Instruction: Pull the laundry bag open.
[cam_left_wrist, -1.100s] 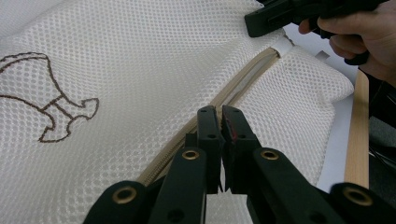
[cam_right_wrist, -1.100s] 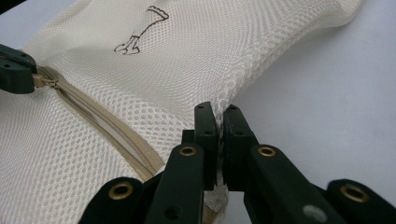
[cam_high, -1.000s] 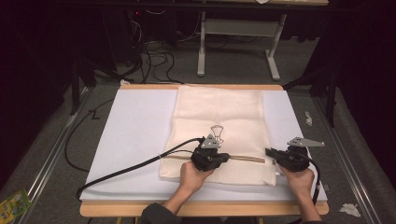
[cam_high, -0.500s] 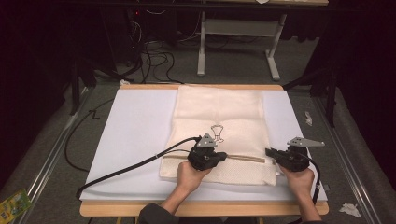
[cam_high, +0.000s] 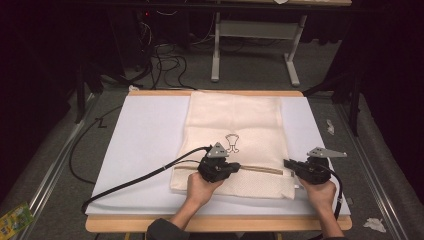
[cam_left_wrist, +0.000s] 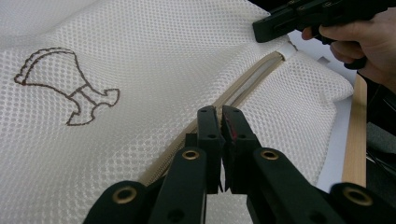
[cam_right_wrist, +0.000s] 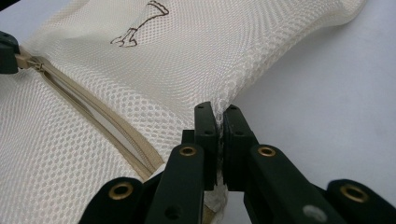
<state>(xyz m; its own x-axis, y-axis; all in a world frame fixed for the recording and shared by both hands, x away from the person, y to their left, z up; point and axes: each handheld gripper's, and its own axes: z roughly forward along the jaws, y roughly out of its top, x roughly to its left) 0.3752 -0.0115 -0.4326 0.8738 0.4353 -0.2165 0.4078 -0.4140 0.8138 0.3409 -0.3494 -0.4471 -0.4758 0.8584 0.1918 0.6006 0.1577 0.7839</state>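
A cream mesh bag (cam_high: 235, 120) with a brown outline drawing (cam_high: 231, 143) lies flat on the white mat (cam_high: 145, 140). A tan zipper (cam_high: 262, 170) crosses the bag near its front edge. My left gripper (cam_high: 237, 166) points right along the zipper, shut on the zipper pull (cam_right_wrist: 25, 62); its jaws (cam_left_wrist: 219, 114) meet over the zipper track (cam_left_wrist: 252, 79). Between the two grippers the zipper (cam_right_wrist: 93, 112) gapes. My right gripper (cam_high: 287, 163) points left, shut on the bag's right side edge (cam_right_wrist: 229, 100), where mesh is pinched between its jaws (cam_right_wrist: 217, 112).
A wooden table edge (cam_high: 220, 223) runs along the front under the mat. The left gripper's black cable (cam_high: 135, 180) trails left across the mat. A white desk frame (cam_high: 255, 45) and floor cables stand behind the table. A green packet (cam_high: 15, 220) lies on the floor.
My left gripper has shifted slightly left along the zipper. The right gripper has kept still on the bag's edge.
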